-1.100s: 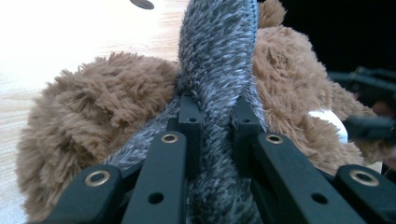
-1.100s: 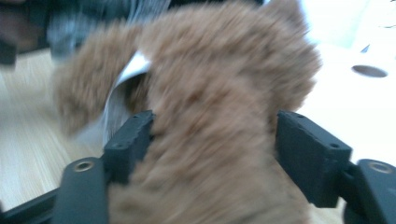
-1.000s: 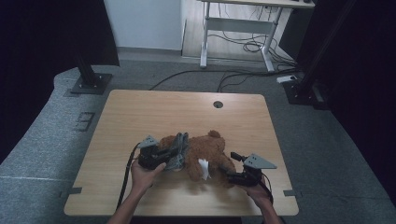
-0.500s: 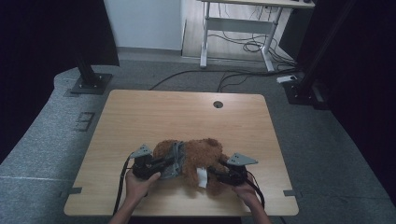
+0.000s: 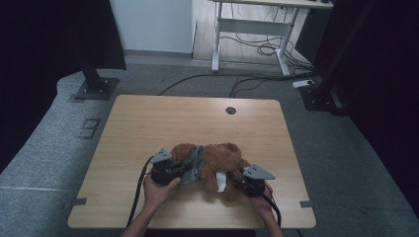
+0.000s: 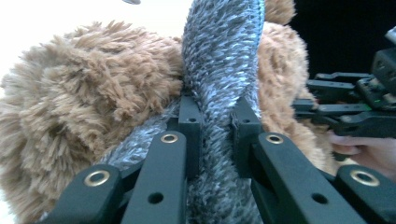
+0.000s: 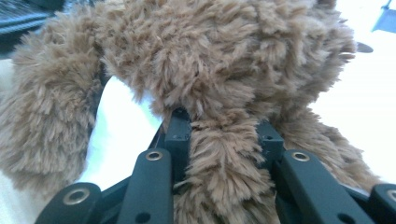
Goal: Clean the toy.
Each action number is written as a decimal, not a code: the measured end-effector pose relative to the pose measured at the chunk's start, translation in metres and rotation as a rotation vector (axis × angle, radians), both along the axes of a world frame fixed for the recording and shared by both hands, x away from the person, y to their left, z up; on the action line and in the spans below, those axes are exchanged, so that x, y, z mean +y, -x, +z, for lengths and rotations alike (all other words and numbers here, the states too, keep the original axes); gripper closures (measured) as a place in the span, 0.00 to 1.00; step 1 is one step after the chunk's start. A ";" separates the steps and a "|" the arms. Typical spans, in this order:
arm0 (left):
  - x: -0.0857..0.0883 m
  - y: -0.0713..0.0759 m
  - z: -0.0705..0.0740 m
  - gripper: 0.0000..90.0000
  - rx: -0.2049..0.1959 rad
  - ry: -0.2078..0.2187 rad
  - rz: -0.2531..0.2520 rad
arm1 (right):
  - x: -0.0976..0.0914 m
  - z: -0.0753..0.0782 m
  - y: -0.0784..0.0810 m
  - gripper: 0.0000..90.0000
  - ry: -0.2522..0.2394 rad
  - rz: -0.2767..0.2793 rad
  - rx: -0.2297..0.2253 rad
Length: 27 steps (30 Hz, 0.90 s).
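In the high view, the plush bear point(image 5: 215, 165) lay near the table's point(image 5: 148, 123) front edge. In the left gripper view, the left gripper point(image 6: 217, 123) pinched its grey scarf point(image 6: 222, 60). In the right gripper view, the right gripper point(image 7: 224, 133), jaws just closing, clamped a brown limb point(image 7: 224, 172) beside the white tag point(image 7: 123, 126).

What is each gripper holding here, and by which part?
Left gripper pinches the grey scarf of the brown plush toy. Right gripper, jaws just closing, grips a brown furry limb.
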<state>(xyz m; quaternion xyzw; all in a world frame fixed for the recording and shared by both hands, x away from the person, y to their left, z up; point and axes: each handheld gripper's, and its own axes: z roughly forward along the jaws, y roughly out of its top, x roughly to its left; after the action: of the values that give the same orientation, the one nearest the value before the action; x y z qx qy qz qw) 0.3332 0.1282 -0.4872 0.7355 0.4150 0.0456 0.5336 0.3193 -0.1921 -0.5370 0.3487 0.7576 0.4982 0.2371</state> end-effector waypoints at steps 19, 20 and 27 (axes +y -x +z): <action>-0.129 -0.010 0.026 0.86 -0.103 -0.153 -0.143 | -0.004 -0.002 0.002 0.74 -0.015 0.011 0.032; -0.125 -0.011 0.025 0.86 -0.093 -0.138 -0.138 | -0.005 -0.003 0.002 0.74 -0.018 0.013 0.036; -0.081 -0.016 0.032 0.86 -0.081 -0.141 -0.049 | -0.005 -0.003 0.003 0.74 -0.025 0.016 0.035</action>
<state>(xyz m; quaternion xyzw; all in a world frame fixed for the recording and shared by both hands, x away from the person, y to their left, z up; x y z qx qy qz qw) 0.3487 0.0476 -0.4550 0.7787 0.3707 0.0912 0.4979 0.3164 -0.1972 -0.5402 0.3541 0.7581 0.5033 0.2156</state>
